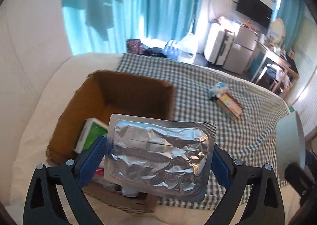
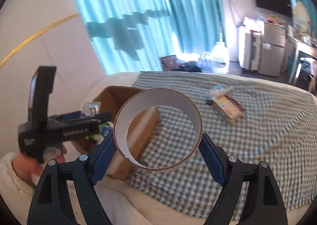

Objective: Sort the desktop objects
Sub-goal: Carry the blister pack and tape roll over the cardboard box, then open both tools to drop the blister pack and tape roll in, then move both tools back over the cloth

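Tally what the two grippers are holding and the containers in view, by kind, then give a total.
Foil blister packs: 1, the silver blister pack clamped in the left gripper.
Tape cores: 1, the cardboard ring clamped in the right gripper.
Cardboard boxes: 1, the open cardboard box on the bed.
Total: 3

a crinkled, shiny silver foil blister pack (image 1: 158, 157) gleams above a matt, rough-edged brown cardboard box (image 1: 118, 94). a cardboard tape ring (image 2: 158, 130) has a smooth white inside. the green-and-white checked cloth (image 1: 218, 126) looks soft and woven. ribbed blue plastic pads (image 2: 104, 162) look matt.
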The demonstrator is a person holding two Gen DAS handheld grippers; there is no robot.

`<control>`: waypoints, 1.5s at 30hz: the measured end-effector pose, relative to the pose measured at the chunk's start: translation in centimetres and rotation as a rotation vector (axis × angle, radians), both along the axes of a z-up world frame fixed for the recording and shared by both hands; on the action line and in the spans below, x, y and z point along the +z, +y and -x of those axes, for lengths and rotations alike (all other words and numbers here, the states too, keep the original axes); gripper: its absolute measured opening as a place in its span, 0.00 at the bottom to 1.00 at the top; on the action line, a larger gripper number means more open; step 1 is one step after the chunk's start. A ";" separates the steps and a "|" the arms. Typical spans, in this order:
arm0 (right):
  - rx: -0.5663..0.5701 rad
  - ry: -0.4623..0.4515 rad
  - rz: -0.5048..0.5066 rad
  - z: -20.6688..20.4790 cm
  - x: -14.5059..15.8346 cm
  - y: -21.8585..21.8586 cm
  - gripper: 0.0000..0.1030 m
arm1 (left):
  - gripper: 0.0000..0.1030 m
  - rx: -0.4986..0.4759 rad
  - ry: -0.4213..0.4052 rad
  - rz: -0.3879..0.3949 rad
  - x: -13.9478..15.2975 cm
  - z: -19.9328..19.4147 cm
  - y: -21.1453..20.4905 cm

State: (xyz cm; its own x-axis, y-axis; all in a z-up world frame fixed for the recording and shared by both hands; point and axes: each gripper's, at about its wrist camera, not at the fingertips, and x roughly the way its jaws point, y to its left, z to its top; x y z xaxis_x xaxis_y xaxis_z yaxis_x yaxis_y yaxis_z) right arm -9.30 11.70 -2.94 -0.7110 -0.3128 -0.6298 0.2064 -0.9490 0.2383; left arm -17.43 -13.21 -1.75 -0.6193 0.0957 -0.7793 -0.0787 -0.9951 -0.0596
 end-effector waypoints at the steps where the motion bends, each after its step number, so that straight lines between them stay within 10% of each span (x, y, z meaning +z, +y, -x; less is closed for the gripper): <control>1: 0.020 0.002 0.001 0.8 0.1 -1.2 0.80 | 0.95 0.026 -0.009 0.011 -0.5 0.3 -1.3; 14: 0.224 -0.149 0.092 12.1 -4.2 -13.8 0.82 | 0.96 0.115 -0.085 0.049 -7.6 2.7 -7.2; 20: 0.174 -0.116 0.090 13.2 -3.8 -14.7 0.99 | 1.00 0.148 -0.090 0.025 -8.0 2.9 -8.2; 33: -0.096 -0.040 0.082 5.9 -4.8 0.2 0.99 | 1.00 0.136 -0.073 0.003 -6.0 0.5 -4.7; 45: -0.226 -0.030 0.029 2.0 -5.7 13.9 0.99 | 1.00 -0.048 -0.071 0.030 -6.6 0.1 10.4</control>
State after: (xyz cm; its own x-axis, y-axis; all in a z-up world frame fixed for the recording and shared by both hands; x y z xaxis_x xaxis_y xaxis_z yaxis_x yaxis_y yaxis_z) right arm -11.28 25.59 -8.59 -0.7462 -0.1663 -0.6446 -0.0180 -0.9629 0.2692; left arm -17.55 -2.81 -8.40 -0.5579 0.1003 -0.8238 -0.1231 -0.9917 -0.0373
